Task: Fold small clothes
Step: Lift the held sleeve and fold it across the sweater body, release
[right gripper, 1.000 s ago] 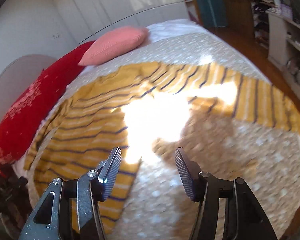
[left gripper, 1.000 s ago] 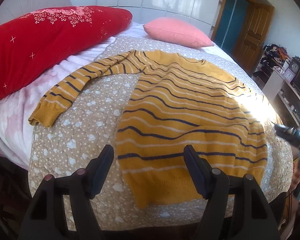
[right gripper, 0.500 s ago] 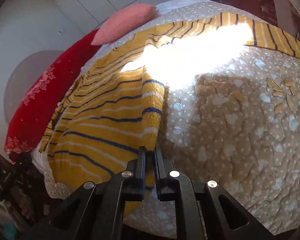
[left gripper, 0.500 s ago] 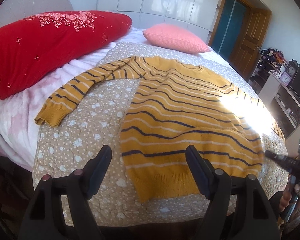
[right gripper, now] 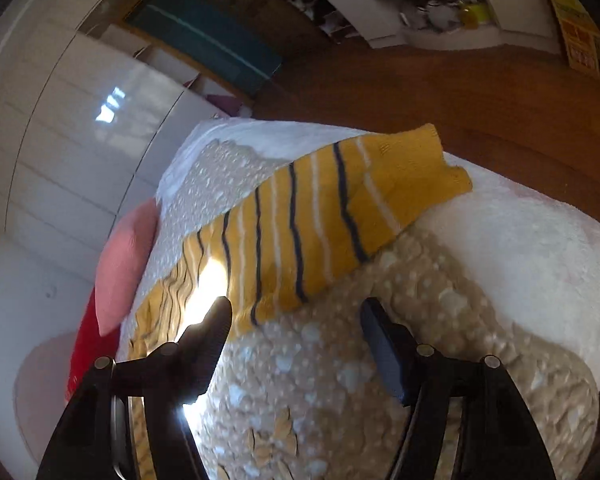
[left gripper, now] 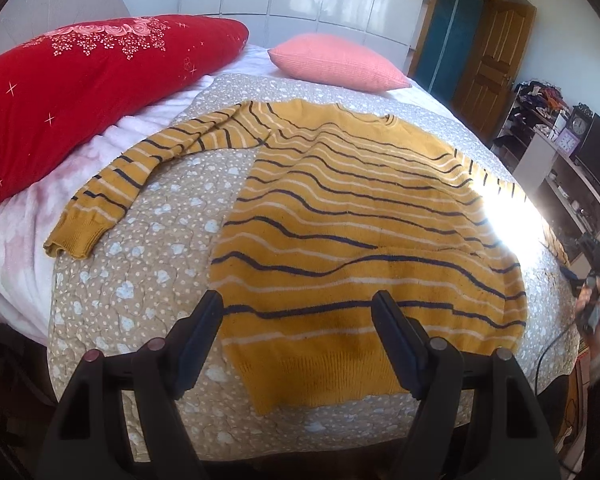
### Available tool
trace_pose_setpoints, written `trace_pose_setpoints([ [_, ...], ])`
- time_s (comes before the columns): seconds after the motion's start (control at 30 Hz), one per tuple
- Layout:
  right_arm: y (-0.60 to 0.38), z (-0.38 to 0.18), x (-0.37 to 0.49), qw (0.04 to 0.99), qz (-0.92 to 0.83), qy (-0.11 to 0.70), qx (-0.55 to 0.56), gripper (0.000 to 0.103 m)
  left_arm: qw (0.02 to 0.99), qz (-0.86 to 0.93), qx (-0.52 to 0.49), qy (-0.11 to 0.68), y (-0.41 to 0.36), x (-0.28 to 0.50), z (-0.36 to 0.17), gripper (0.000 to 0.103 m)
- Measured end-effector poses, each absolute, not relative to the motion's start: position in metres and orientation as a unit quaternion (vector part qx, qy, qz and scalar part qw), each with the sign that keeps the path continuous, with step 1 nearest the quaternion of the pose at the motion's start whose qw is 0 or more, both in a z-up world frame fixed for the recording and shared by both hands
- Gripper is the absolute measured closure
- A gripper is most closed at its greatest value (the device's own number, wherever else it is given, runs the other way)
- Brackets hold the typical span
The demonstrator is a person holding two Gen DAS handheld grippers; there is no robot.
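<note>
A mustard sweater (left gripper: 360,220) with dark and white stripes lies flat on the bed, front up, hem toward me. Its left sleeve (left gripper: 140,176) stretches out to the left across the quilt. My left gripper (left gripper: 297,304) hovers open just above the hem, nothing between its fingers. In the right wrist view the other sleeve (right gripper: 320,216) runs to the bed's edge, cuff on the white sheet. My right gripper (right gripper: 296,308) sits short of that sleeve with its jaws opening and only quilt between them. A hand holds it at the bed's right side (left gripper: 592,264).
A beige dotted quilt (left gripper: 140,280) covers the bed. A red pillow (left gripper: 80,92) and a pink pillow (left gripper: 336,62) lie at the head. Cluttered shelves (left gripper: 560,168) stand to the right, beyond the wooden floor (right gripper: 460,92).
The right gripper, shut at the sweater's lower corner half a second ago, has opened, rolled and swung across to the right sleeve. The left gripper has kept its place.
</note>
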State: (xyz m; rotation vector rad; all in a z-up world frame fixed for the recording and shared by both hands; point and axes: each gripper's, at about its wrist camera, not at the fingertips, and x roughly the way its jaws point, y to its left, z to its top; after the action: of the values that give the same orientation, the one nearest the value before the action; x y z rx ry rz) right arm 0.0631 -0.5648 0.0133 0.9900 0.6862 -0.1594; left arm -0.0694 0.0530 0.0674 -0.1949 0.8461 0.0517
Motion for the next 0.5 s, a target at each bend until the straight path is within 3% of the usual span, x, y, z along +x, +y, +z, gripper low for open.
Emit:
trace_pose_setpoints([
  [0.07, -0.578, 0.014, 0.072, 0.816, -0.086, 0.304, 0.484, 0.034, 0.906, 0.028, -0.09, 0.413, 0.051, -0.068, 0.067, 0.027],
  [0.13, -0.587, 0.014, 0.083, 0.812, -0.091, 0.297, 0.495, 0.059, 0.905, 0.031, -0.086, 0.415, 0.049, -0.067, 0.067, 0.027],
  [0.17, -0.593, 0.014, 0.089, 0.809, -0.085, 0.295, 0.501, 0.092, 0.905, 0.033, -0.084, 0.416, 0.049, -0.067, 0.067, 0.027],
  [0.2, -0.6, 0.014, 0.094, 0.806, -0.081, 0.296, 0.506, 0.097, 0.905, 0.035, -0.082, 0.417, 0.048, -0.067, 0.068, 0.027],
  [0.5, -0.624, 0.081, 0.118, 0.859, -0.151, 0.274, 0.405, 0.097, 0.908, 0.037, -0.087, 0.408, 0.046, -0.061, 0.072, 0.027],
])
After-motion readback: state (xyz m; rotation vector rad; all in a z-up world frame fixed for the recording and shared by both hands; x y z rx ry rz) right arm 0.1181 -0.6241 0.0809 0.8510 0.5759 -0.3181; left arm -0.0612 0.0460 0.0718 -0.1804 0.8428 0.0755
